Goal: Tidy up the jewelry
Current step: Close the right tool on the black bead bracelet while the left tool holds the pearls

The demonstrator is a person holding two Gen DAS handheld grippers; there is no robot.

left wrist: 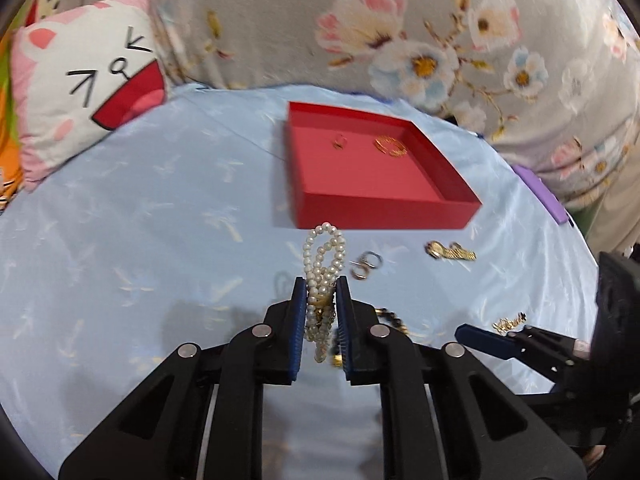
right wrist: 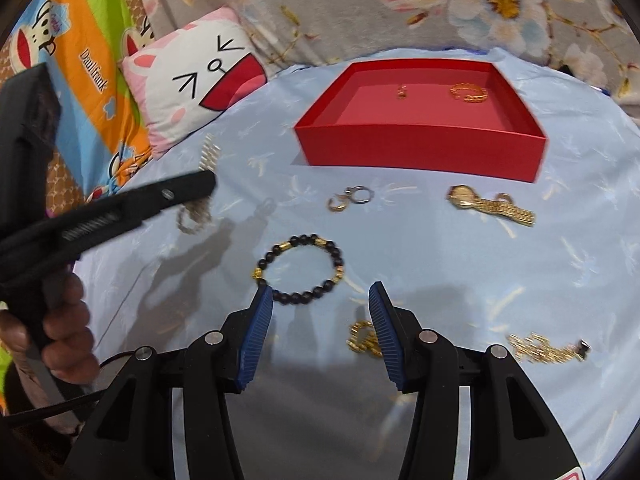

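My left gripper (left wrist: pixel 320 286) is shut on a white pearl necklace (left wrist: pixel 324 256), held above the light blue cloth just short of the red tray (left wrist: pixel 384 210). The tray holds a small gold ring (left wrist: pixel 340 143) and a gold chain (left wrist: pixel 390 146). My right gripper (right wrist: pixel 320 292) is open and empty, low over the cloth beside a black and gold bead bracelet (right wrist: pixel 300 268). In the right wrist view the left gripper's arm (right wrist: pixel 120 208) crosses at the left, and the pearls hang behind it (right wrist: pixel 194 216).
On the cloth lie hoop earrings (right wrist: pixel 350 198), a gold watch (right wrist: pixel 490 204), a gold chain (right wrist: pixel 364 340) and another gold piece (right wrist: pixel 548 348). A cat-face cushion (right wrist: pixel 192 80) sits at the back left. A purple item (left wrist: pixel 540 192) lies at the cloth's right edge.
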